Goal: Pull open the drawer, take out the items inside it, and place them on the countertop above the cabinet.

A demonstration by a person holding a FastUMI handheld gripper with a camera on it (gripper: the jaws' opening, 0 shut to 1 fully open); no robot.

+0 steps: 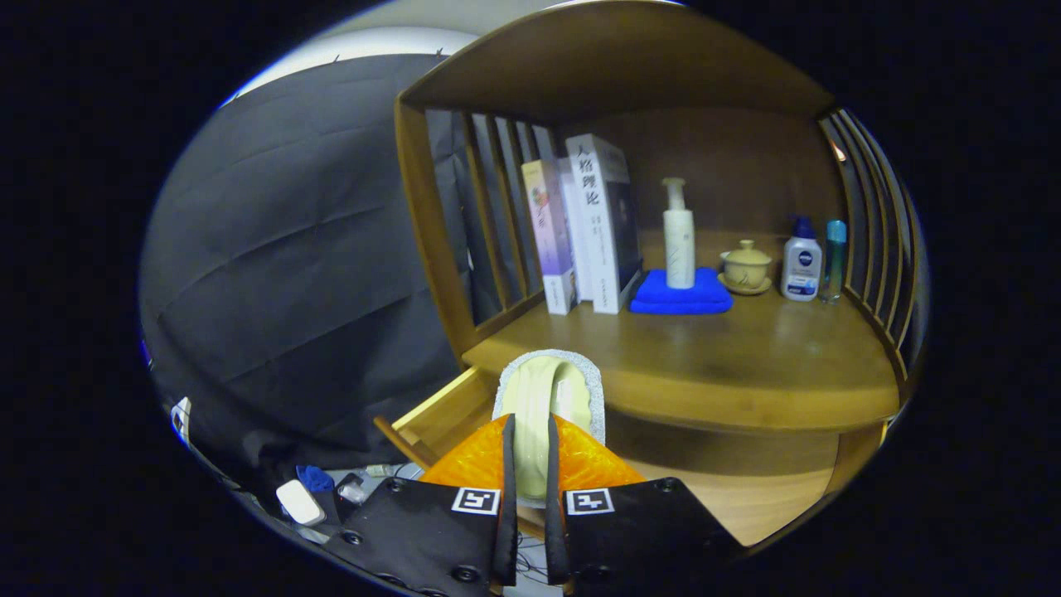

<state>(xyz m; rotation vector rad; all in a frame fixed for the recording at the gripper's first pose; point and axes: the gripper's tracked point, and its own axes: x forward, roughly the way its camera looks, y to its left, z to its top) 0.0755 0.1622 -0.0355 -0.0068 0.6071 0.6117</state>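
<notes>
My gripper (pixel 528 431) is shut on a pale yellow slipper (pixel 549 398) with a grey sole rim. The slipper stands on edge between the fingers and reaches forward over the front edge of the wooden countertop (pixel 746 356). Below and to the left, the light wooden drawer (pixel 435 419) stands pulled open under the counter; my fingers hide its inside. The slipper hangs above the drawer and the counter edge, not resting on either as far as I can tell.
At the back of the countertop stand books (pixel 580 224), a white pump bottle (pixel 678 236) on a blue cloth (pixel 681 294), a lidded cup (pixel 746 267) and two small bottles (pixel 802 264). Slatted sides enclose the cabinet. Small items lie on the floor (pixel 315 493) at lower left.
</notes>
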